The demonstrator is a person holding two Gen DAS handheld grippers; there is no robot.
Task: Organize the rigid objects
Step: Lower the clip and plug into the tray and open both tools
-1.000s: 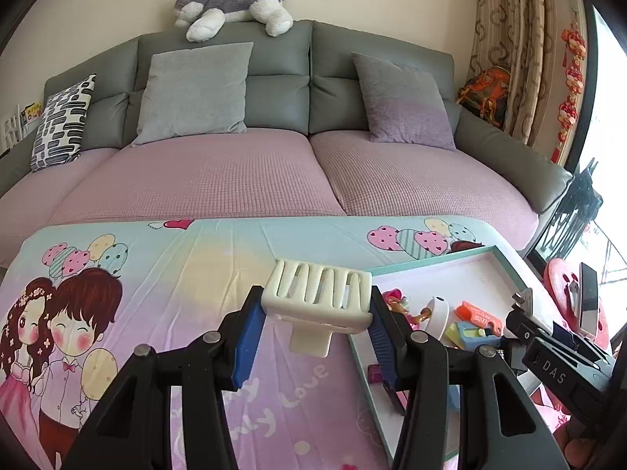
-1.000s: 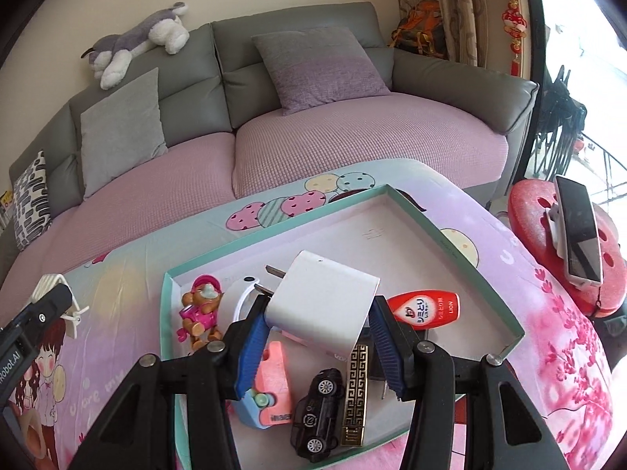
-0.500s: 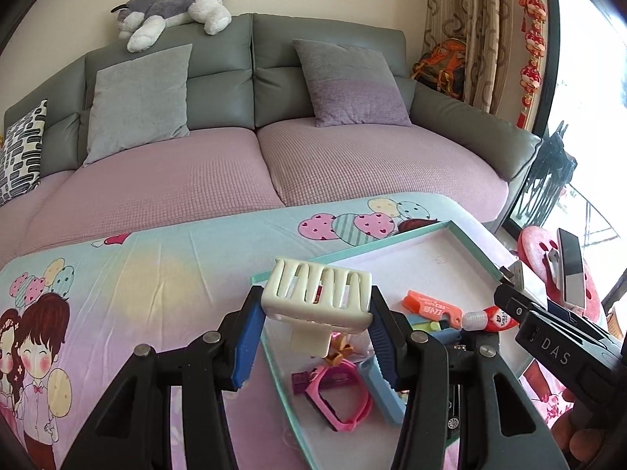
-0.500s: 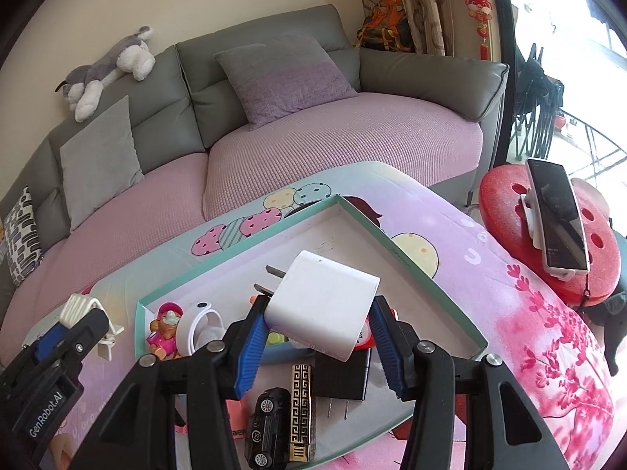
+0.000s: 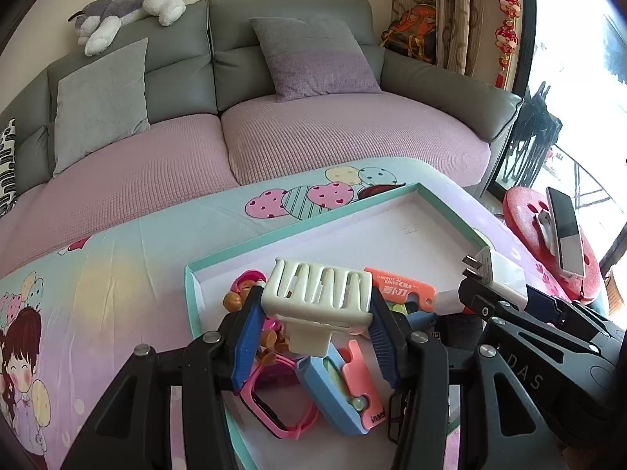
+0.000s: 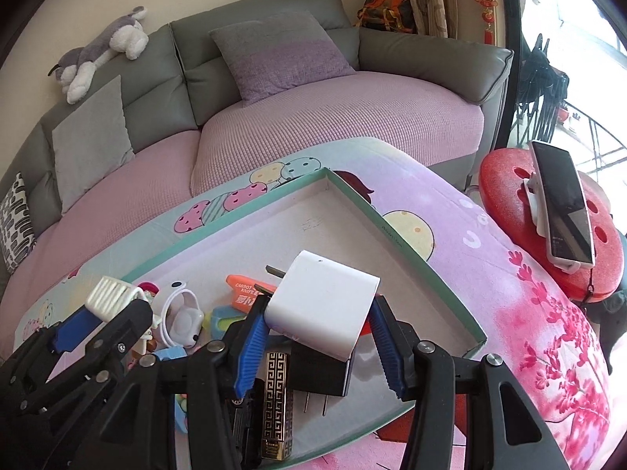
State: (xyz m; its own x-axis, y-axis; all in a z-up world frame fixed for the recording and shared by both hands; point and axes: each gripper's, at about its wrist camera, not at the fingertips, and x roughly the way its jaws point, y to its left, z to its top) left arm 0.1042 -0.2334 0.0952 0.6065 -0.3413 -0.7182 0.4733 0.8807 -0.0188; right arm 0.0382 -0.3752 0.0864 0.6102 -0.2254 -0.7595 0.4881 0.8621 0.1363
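Note:
My left gripper (image 5: 315, 315) is shut on a cream slotted plastic clip (image 5: 319, 293) and holds it over the near left part of a teal-rimmed white tray (image 5: 298, 223). My right gripper (image 6: 319, 333) is shut on a white wall charger (image 6: 323, 307) above the tray's (image 6: 392, 231) near side. In the tray lie an orange carrot knife (image 5: 403, 286), a blue and pink case (image 5: 345, 395), pink glasses (image 5: 274, 407), a small doll (image 5: 243, 290), a black charger (image 6: 321, 372) and a gold-patterned lighter (image 6: 276, 395). The left gripper also shows in the right wrist view (image 6: 106, 313), and the right gripper shows in the left wrist view (image 5: 493, 278).
The tray sits on a table with a cartoon cloth (image 5: 98, 274). A grey sofa with pink covers (image 5: 313, 137) stands behind it. A red stool (image 6: 548, 211) with a phone (image 6: 564, 211) stands to the right. The tray's far half (image 6: 313, 227) is bare.
Both grippers moved right and forward over the tray, each still holding its object. The two grippers are closer together now.

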